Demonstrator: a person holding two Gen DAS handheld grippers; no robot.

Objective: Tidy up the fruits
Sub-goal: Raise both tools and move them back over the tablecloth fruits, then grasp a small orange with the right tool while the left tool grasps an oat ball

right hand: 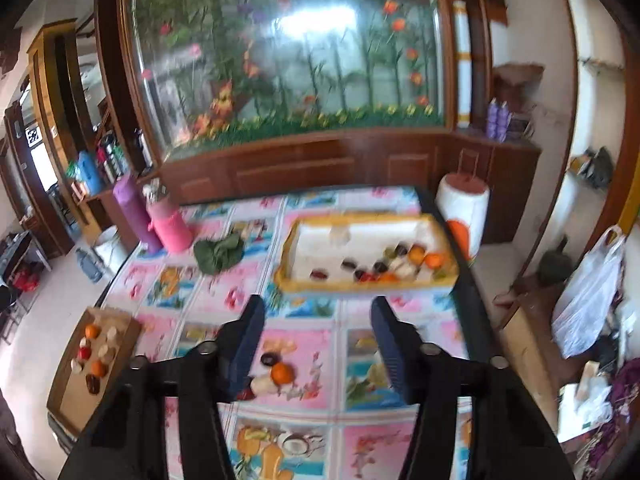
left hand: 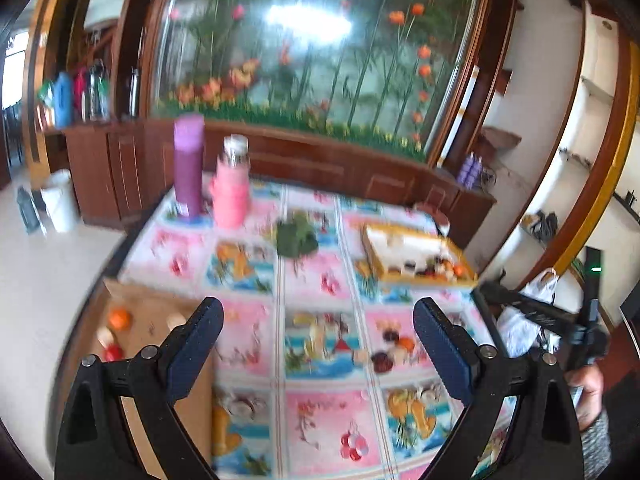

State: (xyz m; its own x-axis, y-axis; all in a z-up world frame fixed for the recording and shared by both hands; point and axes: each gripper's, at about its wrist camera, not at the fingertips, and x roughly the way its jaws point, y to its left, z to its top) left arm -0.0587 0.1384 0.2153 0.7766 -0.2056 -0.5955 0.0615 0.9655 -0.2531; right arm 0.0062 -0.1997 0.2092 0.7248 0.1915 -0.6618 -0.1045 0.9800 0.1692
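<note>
Both grippers hang above the table with nothing between the fingers: the left gripper (left hand: 318,322) is spread wide, the right gripper (right hand: 318,324) is parted too, though narrower. A little pile of loose fruits (right hand: 276,374) sits on the tablecloth (right hand: 304,344) just below the right gripper's left finger. More fruit is in the yellow-rimmed tray (right hand: 286,264) beyond it and on the cardboard (right hand: 76,400) way off left.

No text, label or number is legible anywhere in either blurred view.
</note>
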